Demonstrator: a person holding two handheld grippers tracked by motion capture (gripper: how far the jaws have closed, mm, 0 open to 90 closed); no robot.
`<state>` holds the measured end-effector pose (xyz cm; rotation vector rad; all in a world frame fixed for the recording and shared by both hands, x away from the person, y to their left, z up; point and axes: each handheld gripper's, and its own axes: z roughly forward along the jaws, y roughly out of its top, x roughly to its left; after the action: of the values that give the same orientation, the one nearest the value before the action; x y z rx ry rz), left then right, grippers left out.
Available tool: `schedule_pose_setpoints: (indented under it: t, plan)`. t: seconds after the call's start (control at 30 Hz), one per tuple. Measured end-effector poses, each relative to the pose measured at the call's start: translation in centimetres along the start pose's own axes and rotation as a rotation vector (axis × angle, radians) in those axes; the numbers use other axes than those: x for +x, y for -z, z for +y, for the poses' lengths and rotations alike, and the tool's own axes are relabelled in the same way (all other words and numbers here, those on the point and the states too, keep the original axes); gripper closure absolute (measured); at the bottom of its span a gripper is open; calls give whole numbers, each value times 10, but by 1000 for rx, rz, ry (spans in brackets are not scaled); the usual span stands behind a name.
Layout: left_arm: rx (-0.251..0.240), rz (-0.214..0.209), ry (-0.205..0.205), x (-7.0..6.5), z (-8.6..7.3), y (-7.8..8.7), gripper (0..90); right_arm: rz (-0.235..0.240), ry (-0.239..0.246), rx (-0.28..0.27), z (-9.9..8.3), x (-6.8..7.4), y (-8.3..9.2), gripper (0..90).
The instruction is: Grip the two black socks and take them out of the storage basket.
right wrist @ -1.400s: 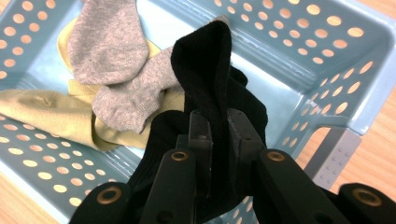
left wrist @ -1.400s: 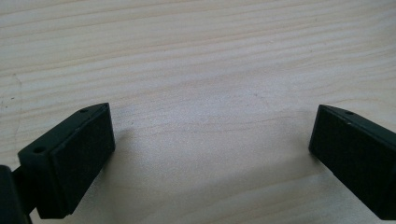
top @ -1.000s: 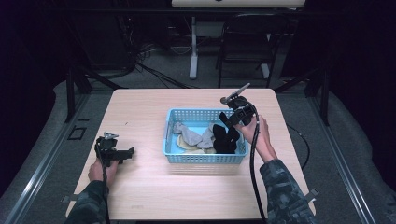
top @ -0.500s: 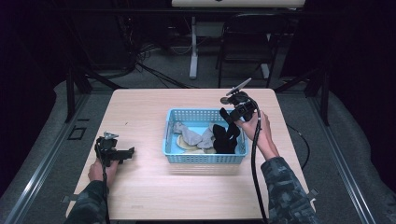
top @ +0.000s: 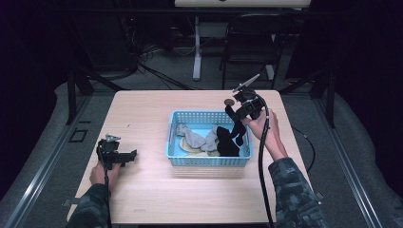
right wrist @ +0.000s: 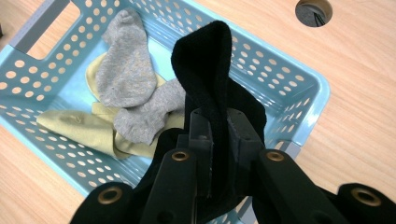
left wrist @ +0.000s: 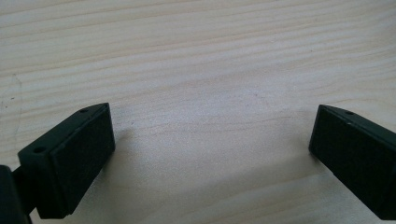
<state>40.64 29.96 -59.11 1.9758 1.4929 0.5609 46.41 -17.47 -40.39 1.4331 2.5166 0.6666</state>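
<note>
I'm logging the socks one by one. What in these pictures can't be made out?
- Black sock: right gripper view, its lower end is hidden behind the right claw, shut on it.
- Yellow sock: its full shape is covered by the grey socks.
- Basket: near corner cut off by the bottom edge.
- High view: sock count too small to tell.
- Left claw: jaws cut off by the edges.

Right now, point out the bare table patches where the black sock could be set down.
Bare wood lies between the left gripper and the blue basket, along the near edge of the table below the basket, and across the far left corner. The basket is crowded with grey socks and yellow ones; the right gripper holds the black sock over it.
</note>
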Motion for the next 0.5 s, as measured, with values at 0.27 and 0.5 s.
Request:
schedule_pose_setpoints:
  t: [0.27,0.5]
  plan:
    - [0,0,0,0,0,0,3,-6,-5,-16,1,-1,11,819]
    - [0,0,0,0,0,0,3,-21,-3,-21,-1,-6,22,818]
